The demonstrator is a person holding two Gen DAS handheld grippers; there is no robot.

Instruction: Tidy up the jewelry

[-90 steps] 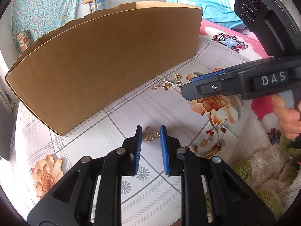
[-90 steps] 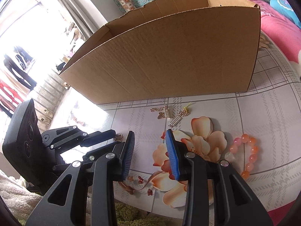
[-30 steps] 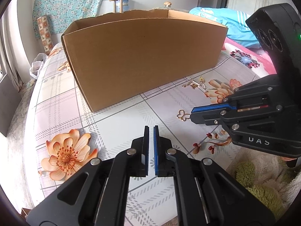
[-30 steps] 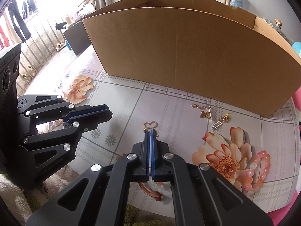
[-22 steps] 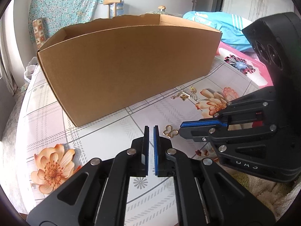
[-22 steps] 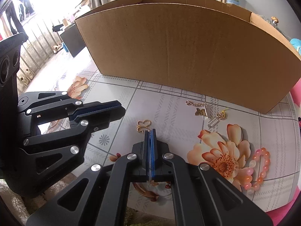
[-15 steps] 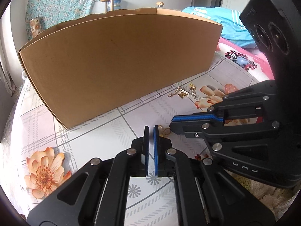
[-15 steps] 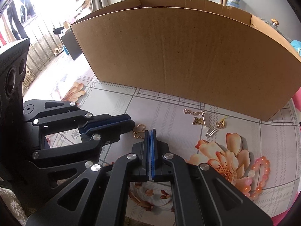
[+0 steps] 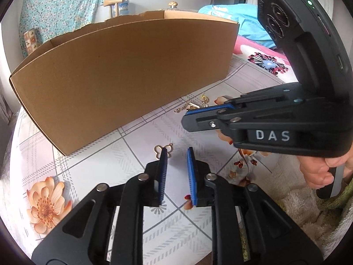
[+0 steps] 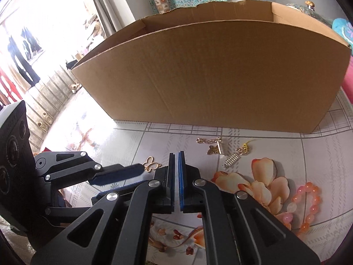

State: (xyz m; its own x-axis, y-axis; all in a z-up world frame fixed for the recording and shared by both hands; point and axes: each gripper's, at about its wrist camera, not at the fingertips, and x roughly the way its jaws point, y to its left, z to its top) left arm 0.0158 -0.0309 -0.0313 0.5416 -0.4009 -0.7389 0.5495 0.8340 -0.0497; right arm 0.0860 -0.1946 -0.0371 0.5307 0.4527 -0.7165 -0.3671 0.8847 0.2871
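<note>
Glossy floral-print tablecloth [image 9: 92,170] over a table in a bright bedroom. Plain brown corrugated cardboard box [image 9: 123,77] standing open-topped. Thin gold butterfly-shaped charm [image 9: 160,150] flat on the cloth, just beyond the left gripper [image 9: 176,154], blue ribbed pads parted. Right gripper [image 10: 176,158] pads nearly together, gripping nothing. Peach beaded bracelet [image 10: 308,205] far right.

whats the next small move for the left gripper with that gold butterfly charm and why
Probably nudge the left gripper slightly left and forward, then close. Its jaws are open, but the gold butterfly-shaped charm lies flat on the floral tablecloth at the tip of the left finger, not between the two. The right gripper hangs beside it with jaws shut and nothing in them, so it looks out of this pick.
</note>
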